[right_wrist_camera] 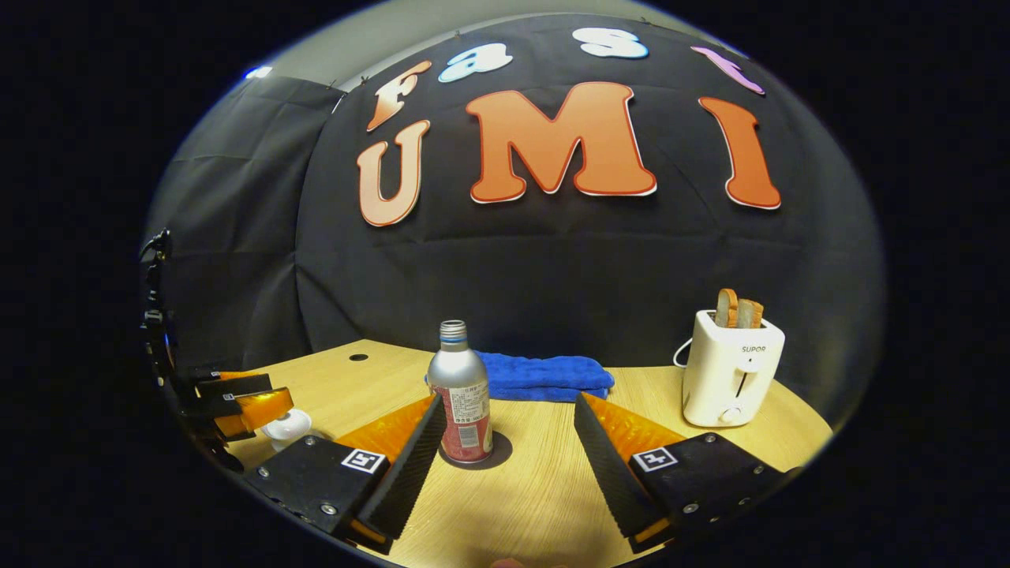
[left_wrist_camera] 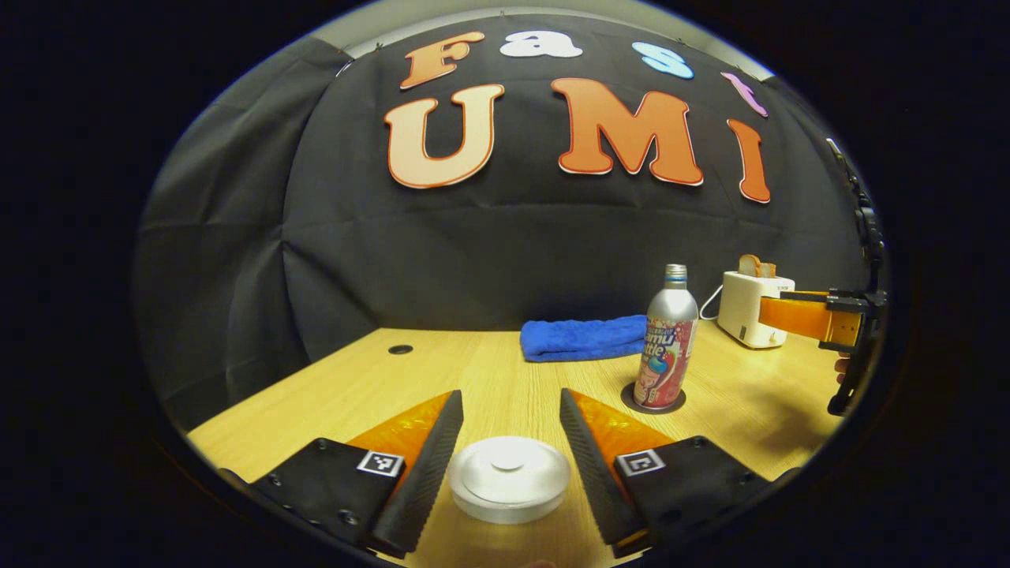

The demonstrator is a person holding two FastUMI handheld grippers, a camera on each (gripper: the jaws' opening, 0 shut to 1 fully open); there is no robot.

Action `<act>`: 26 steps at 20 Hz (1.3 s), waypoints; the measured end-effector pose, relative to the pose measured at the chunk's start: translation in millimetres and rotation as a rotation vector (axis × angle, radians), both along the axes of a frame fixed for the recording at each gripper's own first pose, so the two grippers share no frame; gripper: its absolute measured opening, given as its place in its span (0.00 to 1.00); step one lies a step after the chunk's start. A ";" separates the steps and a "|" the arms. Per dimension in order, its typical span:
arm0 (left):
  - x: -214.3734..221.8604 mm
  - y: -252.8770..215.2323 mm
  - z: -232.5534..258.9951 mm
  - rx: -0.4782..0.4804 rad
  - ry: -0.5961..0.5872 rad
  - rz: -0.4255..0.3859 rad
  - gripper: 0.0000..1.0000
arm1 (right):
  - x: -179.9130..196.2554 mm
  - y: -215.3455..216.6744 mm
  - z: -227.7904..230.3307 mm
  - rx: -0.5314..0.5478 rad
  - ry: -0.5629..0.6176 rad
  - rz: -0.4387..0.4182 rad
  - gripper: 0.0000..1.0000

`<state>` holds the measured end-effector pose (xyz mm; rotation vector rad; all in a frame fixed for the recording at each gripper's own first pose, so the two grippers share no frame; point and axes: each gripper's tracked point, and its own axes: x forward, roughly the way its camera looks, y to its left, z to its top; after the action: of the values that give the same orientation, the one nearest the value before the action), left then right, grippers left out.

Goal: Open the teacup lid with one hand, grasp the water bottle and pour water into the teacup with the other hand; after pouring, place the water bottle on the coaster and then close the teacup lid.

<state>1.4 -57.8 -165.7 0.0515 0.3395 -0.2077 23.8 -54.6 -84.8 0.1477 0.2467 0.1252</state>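
Note:
The white teacup (left_wrist_camera: 509, 477) with its lid on sits between the fingers of my left gripper (left_wrist_camera: 510, 398), which is open and not touching it. The silver water bottle (left_wrist_camera: 667, 347), uncapped and with a red label, stands upright on a dark round coaster (left_wrist_camera: 641, 405) farther right. In the right gripper view the bottle (right_wrist_camera: 461, 402) stands on the coaster (right_wrist_camera: 497, 451) just ahead of my right gripper (right_wrist_camera: 509, 402), near its left finger; this gripper is open and holds nothing. The left gripper (right_wrist_camera: 237, 406) and the teacup (right_wrist_camera: 286, 426) appear at the far left.
A folded blue towel (left_wrist_camera: 584, 338) lies at the back of the wooden table (left_wrist_camera: 505, 371). A white toaster (right_wrist_camera: 730, 367) holding bread slices stands at the back right. The right gripper (left_wrist_camera: 821, 319) hovers near the toaster (left_wrist_camera: 753, 308) in the left gripper view.

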 end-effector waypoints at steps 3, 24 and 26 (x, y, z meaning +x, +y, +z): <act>0.8 -4.5 33.5 -0.033 -0.059 -0.004 0.87 | -9.0 -12.3 17.6 -0.022 -0.039 -0.033 0.98; -18.4 -3.7 167.4 -0.147 -0.243 -0.028 0.94 | -62.8 -6.2 123.8 -0.087 -0.229 -0.093 0.97; -20.4 -4.4 165.2 -0.145 -0.244 -0.033 0.94 | -64.7 -7.3 122.2 -0.093 -0.226 -0.100 0.97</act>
<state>-19.1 -62.1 -0.6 -0.0608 0.0795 -0.2551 -40.9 -61.9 37.4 0.0520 0.0197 0.0304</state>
